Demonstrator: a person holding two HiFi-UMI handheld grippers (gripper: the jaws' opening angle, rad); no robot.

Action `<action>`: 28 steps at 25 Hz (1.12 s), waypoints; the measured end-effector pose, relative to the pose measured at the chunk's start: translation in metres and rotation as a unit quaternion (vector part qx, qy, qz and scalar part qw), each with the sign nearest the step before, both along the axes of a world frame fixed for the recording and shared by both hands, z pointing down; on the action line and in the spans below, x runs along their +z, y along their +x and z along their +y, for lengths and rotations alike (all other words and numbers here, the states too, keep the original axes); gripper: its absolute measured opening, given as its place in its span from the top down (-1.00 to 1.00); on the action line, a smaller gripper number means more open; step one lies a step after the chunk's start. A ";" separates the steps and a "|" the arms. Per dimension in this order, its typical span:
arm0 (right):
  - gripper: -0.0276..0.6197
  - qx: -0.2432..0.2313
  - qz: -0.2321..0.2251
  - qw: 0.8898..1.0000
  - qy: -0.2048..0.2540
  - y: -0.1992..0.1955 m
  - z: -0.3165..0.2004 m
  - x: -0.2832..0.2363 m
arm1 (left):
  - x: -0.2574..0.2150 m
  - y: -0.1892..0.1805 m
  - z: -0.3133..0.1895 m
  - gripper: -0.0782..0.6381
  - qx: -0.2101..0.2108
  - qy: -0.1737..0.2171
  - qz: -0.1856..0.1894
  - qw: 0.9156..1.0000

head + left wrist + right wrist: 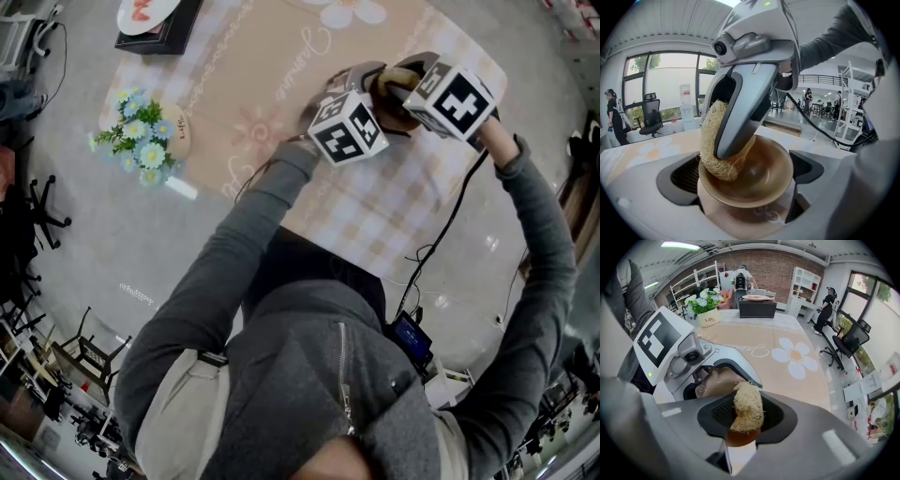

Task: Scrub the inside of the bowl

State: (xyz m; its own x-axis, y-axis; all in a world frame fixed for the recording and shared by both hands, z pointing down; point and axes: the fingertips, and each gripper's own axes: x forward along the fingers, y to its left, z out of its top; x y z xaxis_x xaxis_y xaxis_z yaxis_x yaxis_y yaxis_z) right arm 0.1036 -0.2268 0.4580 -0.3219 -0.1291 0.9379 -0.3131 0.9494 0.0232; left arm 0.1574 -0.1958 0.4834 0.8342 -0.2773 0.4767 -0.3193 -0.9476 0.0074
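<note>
The brown bowl (pixel 769 169) is held above the table (pixel 112 225), between the two jaws of the left gripper (pixel 745 183). The jaws press on its opposite sides, so they are closed on the bowl. Its opening is turned toward this gripper's camera. Inside the bowl lies one thing: a pale yellow loofah scrubber (pixel 714 158), pushed against the inner wall on the left side and reaching over the rim there.

The right gripper (pixel 746 417) pinches the loofah scrubber (pixel 747 405) between its dark pads, and the fibres stick out past the jaws. In the head view the two marker cubes are close together over the tablecloth (pixel 375 216).

The bowl is smooth and glossy, with a lighter tan rim and a darker brown inside. I cannot tell whether it is wet.

A cream flower pot (pixel 708 317) stands on the table and holds white and pale blue flowers with green leaves. On its front is the word "Life". Behind it a black box (pixel 757 309) carries a white plate (pixel 755 297) with a red mark. The beige tablecloth has a white flower print (pixel 794 355) and cursive writing that seems to read "Jasmine".
</note>
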 end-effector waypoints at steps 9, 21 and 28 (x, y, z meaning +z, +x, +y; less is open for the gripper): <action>0.58 0.010 0.000 1.000 0.007 0.007 -0.001 -0.002 | 0.000 0.000 0.000 -0.84 0.000 -0.001 0.001 1.000; 0.59 0.024 0.003 1.000 0.010 0.018 0.000 -0.003 | 0.000 -0.001 -0.001 -0.84 0.000 -0.001 0.001 1.000; 0.59 0.030 0.006 0.999 0.014 0.026 0.006 -0.003 | 0.001 0.000 -0.001 -0.84 -0.001 0.000 0.001 1.000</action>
